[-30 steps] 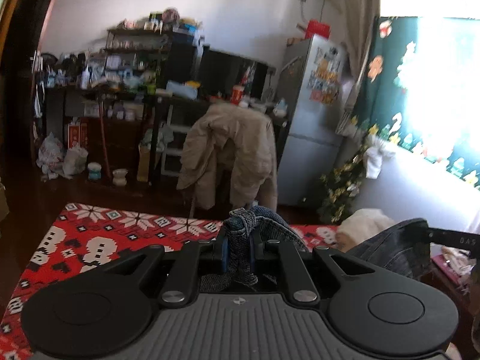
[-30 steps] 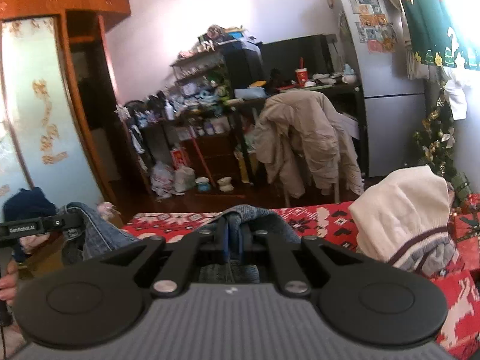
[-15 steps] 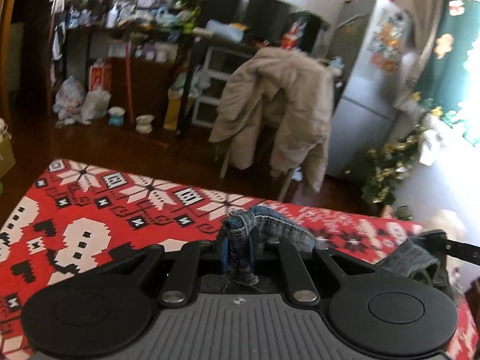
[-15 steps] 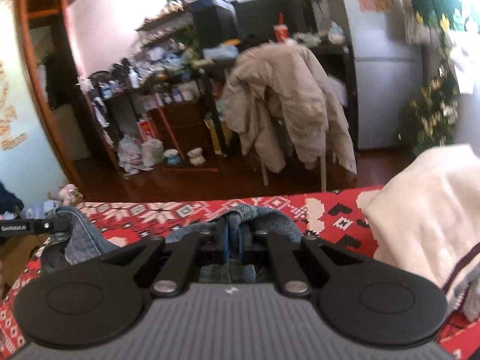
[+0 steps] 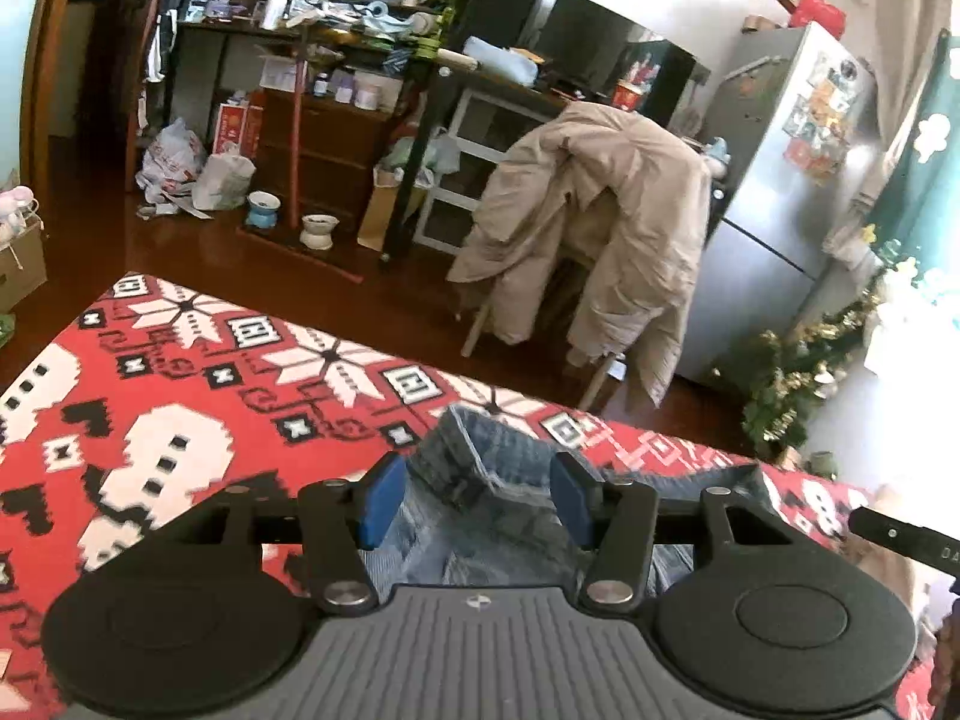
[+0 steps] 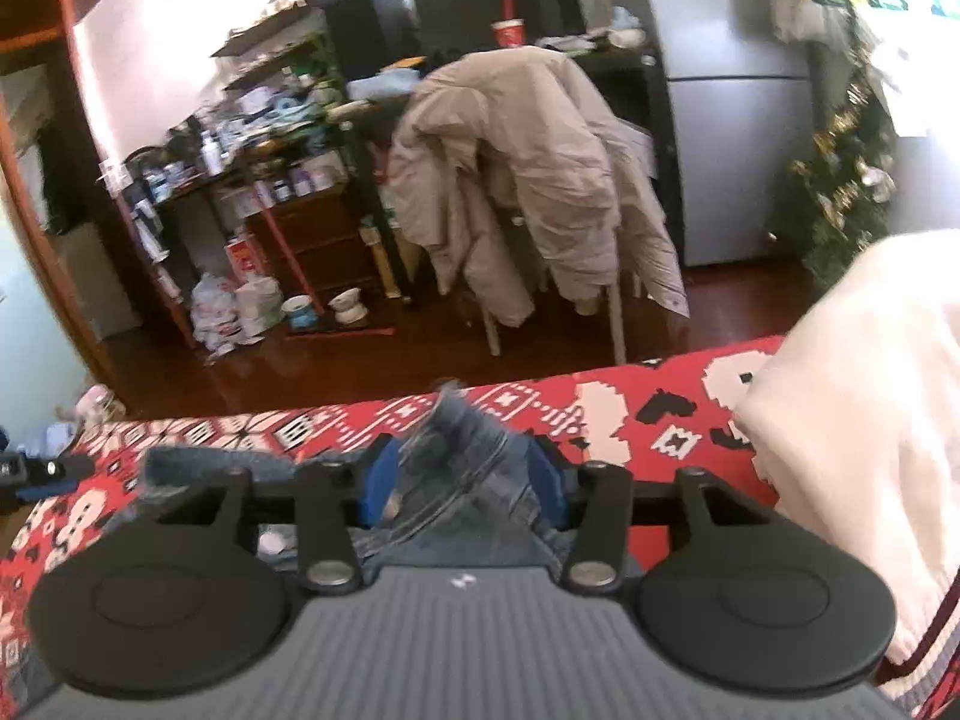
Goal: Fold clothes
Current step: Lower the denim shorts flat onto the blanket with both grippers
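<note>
A pair of blue jeans (image 5: 480,480) lies on the red patterned cloth (image 5: 180,396). In the left wrist view my left gripper (image 5: 474,501) stands with its blue pads (image 5: 378,501) apart and its jaws opening; a bunched denim edge lies between them, clear of both pads. In the right wrist view my right gripper (image 6: 462,489) is also opening, and a fold of the jeans (image 6: 462,450) rises between its pads without being pressed. The tip of the other gripper shows at the right edge of the left wrist view and the left edge of the right wrist view.
A cream sweater (image 6: 852,420) is piled on the cloth at the right. Beyond the cloth's far edge are a wooden floor, a chair draped with a beige coat (image 5: 588,228), a grey fridge (image 5: 792,192) and cluttered shelves (image 5: 336,30).
Both grippers came down to the cloth with the jeans clamped in them, then their jaws parted and the denim dropped free between the pads.
</note>
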`<state>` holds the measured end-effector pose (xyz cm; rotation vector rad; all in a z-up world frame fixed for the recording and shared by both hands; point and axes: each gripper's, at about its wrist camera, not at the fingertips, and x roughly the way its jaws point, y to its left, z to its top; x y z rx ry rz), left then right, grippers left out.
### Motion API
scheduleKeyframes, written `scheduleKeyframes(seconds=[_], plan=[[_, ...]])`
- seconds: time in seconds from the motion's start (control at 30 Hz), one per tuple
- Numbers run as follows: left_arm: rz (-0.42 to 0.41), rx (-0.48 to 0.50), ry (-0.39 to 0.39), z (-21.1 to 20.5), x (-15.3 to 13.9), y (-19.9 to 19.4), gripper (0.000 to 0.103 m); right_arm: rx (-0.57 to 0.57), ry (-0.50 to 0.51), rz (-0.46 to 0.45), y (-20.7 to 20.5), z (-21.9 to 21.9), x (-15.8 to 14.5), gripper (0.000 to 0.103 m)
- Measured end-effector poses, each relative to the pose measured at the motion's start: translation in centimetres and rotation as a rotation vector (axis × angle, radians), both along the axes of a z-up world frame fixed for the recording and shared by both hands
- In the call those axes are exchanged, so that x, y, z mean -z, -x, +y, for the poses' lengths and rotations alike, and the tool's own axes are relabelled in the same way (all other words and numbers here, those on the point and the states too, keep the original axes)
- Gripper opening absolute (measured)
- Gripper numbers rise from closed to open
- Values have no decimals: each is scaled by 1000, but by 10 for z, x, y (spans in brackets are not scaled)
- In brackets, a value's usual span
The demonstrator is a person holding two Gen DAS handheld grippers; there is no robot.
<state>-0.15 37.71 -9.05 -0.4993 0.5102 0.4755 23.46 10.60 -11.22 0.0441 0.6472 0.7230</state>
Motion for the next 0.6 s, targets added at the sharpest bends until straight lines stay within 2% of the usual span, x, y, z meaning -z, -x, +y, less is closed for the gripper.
scheduleKeyframes(seconds=[0.23,0.43,0.6], plan=[[-22,79,10,-42,-12,45,52,-70,-1,-13,68,-33,-24,69],[-26,153,0,-96,-16,91,53,-123,26,-15,146,-68,-35,71],[-36,181,35,-134,-11,127,52,-192,67,-12,211,-94,-31,71]])
